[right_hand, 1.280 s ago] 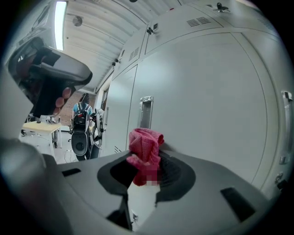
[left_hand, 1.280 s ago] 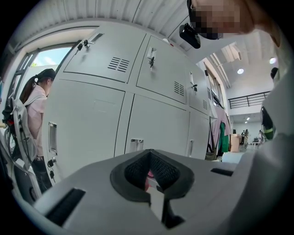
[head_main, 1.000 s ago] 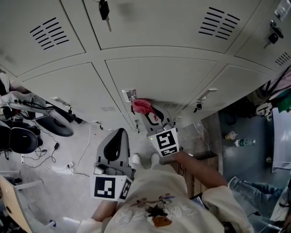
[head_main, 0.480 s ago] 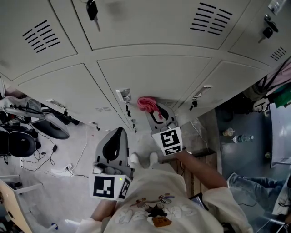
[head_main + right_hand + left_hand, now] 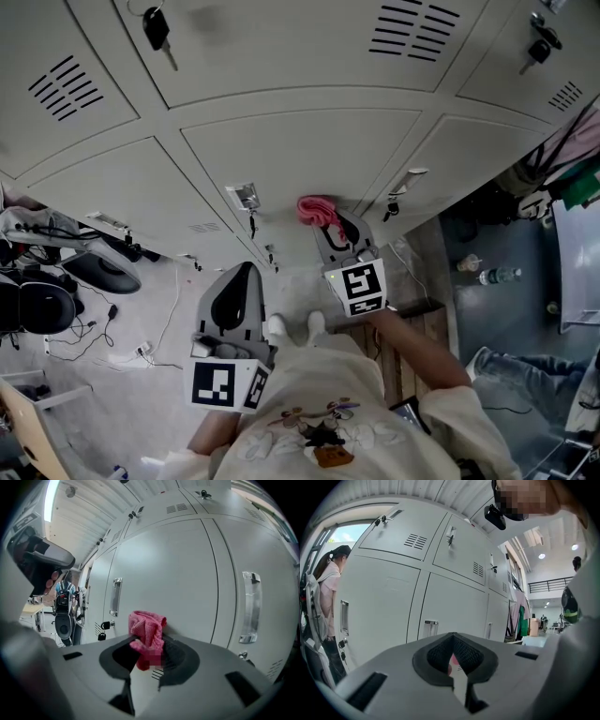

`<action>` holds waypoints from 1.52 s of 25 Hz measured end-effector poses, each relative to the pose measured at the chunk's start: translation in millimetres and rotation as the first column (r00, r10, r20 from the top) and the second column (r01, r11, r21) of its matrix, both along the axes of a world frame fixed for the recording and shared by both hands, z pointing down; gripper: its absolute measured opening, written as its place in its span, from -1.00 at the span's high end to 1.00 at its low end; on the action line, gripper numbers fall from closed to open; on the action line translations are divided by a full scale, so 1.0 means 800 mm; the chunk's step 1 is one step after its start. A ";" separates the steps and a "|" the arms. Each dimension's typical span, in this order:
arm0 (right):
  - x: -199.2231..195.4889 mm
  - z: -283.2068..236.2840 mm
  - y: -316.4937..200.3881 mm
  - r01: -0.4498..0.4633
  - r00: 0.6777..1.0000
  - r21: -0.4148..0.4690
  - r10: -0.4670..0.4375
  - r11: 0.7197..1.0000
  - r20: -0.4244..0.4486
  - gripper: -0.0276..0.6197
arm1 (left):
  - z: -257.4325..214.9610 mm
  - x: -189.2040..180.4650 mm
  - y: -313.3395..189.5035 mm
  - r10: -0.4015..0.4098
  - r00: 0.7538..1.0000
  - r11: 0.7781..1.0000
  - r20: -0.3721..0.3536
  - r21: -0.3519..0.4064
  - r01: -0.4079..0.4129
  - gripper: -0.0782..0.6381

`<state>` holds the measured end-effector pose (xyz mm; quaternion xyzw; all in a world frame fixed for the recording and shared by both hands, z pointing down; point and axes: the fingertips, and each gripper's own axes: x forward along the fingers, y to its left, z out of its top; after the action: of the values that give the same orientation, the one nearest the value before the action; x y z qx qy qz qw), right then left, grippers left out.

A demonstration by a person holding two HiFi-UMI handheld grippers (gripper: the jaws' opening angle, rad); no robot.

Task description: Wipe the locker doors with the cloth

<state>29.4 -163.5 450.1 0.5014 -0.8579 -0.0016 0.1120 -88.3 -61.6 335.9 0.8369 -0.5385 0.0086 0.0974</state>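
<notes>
Our right gripper (image 5: 148, 660) pinches the pink cloth (image 5: 148, 630), whose bunched end lies against the grey locker door (image 5: 187, 573). Our left gripper (image 5: 453, 663) is pressed together, holding nothing, and hangs apart from the lockers.

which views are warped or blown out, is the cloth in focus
Both gripper views: fisheye, lockers bow, corners go black. Left gripper view: bright opening blown out. Right gripper view: cloth sharp. Head view: even light, no glare.
</notes>
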 end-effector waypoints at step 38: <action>0.039 0.014 0.023 -0.023 1.000 0.014 0.023 1.000 -0.007 0.58 | 0.002 -0.003 0.000 -0.003 1.000 1.000 -0.005 -0.002 0.003 0.76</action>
<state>60.8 -145.3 461.5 0.5121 -0.8516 -0.0079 0.1117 -90.6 -61.3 337.7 0.8360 -0.5395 0.0068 0.0999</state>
